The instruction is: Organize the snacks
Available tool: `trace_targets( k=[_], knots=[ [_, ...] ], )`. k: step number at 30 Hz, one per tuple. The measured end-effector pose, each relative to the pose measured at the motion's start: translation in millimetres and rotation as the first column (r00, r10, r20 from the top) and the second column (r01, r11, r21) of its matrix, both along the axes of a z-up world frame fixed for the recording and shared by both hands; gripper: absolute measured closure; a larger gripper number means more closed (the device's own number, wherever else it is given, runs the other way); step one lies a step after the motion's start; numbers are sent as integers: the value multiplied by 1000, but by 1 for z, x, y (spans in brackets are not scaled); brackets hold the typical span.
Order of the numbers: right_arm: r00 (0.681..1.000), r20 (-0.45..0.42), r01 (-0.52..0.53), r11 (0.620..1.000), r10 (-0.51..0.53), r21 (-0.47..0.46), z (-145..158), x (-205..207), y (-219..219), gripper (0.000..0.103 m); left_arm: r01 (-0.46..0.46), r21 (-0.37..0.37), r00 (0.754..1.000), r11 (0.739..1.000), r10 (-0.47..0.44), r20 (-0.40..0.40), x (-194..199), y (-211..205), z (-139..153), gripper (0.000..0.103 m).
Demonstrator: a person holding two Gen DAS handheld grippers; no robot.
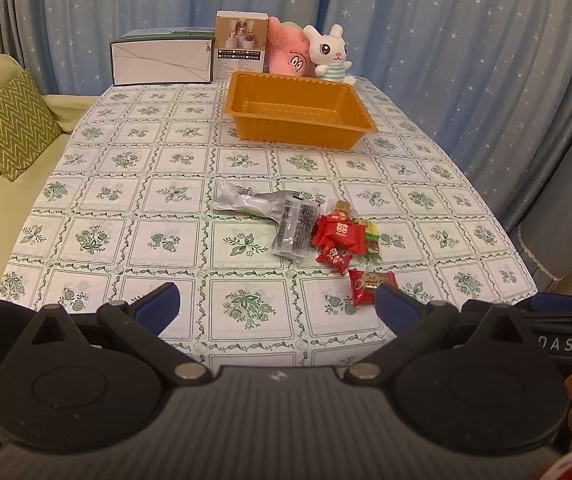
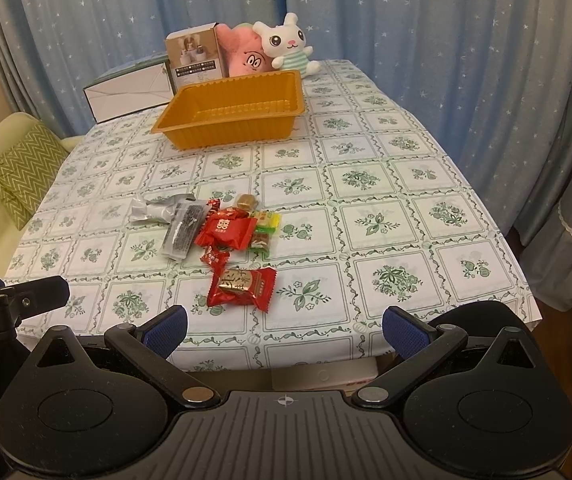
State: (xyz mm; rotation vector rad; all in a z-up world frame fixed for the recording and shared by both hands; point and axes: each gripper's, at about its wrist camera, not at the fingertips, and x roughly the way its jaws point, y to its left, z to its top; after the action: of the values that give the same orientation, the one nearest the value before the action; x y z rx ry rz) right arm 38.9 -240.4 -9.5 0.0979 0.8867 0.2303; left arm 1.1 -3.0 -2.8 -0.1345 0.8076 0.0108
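Note:
A pile of snacks lies mid-table: a silver pouch (image 1: 246, 201) (image 2: 154, 209), a clear pack of dark bits (image 1: 295, 230) (image 2: 185, 230), a red packet (image 1: 339, 233) (image 2: 228, 232), a small red candy (image 1: 334, 259) (image 2: 214, 257), yellow-green sweets (image 1: 371, 236) (image 2: 266, 229), and a nearer red packet (image 1: 369, 286) (image 2: 242, 287). An empty orange tray (image 1: 297, 128) (image 2: 222, 128) stands farther back. My left gripper (image 1: 278, 306) is open and empty over the table's near edge. My right gripper (image 2: 284, 330) is open and empty, just short of the nearer red packet.
A white box (image 1: 162, 62) (image 2: 126, 94), a small carton (image 1: 241, 46) (image 2: 194, 56), a pink plush (image 1: 287, 54) (image 2: 242, 56) and a white bunny plush (image 1: 329, 54) (image 2: 286, 46) stand at the table's far end. A sofa with a green cushion (image 1: 10, 124) (image 2: 22, 168) is left. Blue curtains hang behind.

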Motion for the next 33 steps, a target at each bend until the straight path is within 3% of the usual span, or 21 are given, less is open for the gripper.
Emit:
trace_targets(
  k=[33],
  knots=[
    [1000,3,5,1000,-5,9,2,1,-2,0,17,11,1000,1000,-17,-19,0,-3,-7,0]
  ],
)
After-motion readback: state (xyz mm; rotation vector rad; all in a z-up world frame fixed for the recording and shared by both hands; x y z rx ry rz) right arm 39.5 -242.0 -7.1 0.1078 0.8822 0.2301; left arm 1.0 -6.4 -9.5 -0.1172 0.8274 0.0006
